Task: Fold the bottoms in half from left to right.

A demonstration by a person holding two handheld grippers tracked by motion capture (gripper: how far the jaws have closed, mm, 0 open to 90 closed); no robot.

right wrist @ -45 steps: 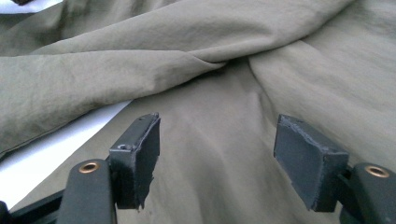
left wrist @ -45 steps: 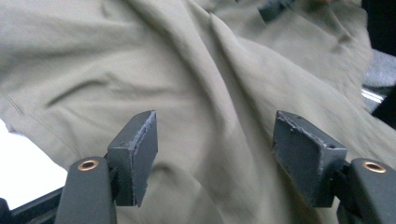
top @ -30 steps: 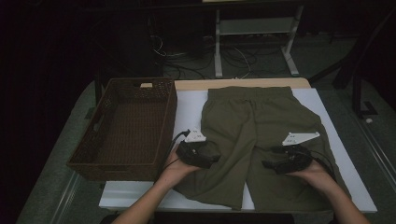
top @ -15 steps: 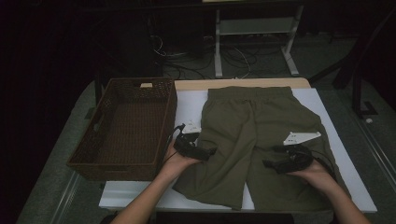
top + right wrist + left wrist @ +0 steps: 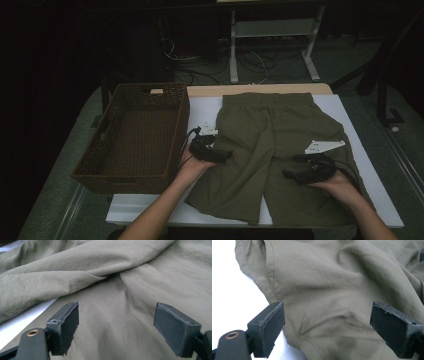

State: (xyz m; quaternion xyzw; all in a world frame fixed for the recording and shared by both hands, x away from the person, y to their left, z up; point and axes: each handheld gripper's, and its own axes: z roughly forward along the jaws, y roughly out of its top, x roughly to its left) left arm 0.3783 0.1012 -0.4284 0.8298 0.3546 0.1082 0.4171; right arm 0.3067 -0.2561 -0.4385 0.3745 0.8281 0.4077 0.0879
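Olive-green shorts (image 5: 270, 145) lie flat on the white tabletop (image 5: 202, 117), waistband at the far side. My left gripper (image 5: 225, 156) hovers at the outer edge of the left leg, jaws wide open. In the left gripper view the shorts (image 5: 332, 290) and their side seam fill the space between the open jaws of the left gripper (image 5: 327, 332). My right gripper (image 5: 287, 175) rests over the right leg, also open. In the right gripper view the shorts (image 5: 120, 315) lie creased ahead of the open right gripper (image 5: 115, 330), near the gap between the legs.
A dark woven basket (image 5: 137, 137) stands empty at the left of the table, close to my left hand. A white tag-like piece (image 5: 325, 146) lies on the right leg of the shorts. Cables and a stand's legs (image 5: 270, 60) lie on the floor beyond.
My left gripper moved left from over the left leg to its outer edge and a little farther away. The right gripper stayed in place.
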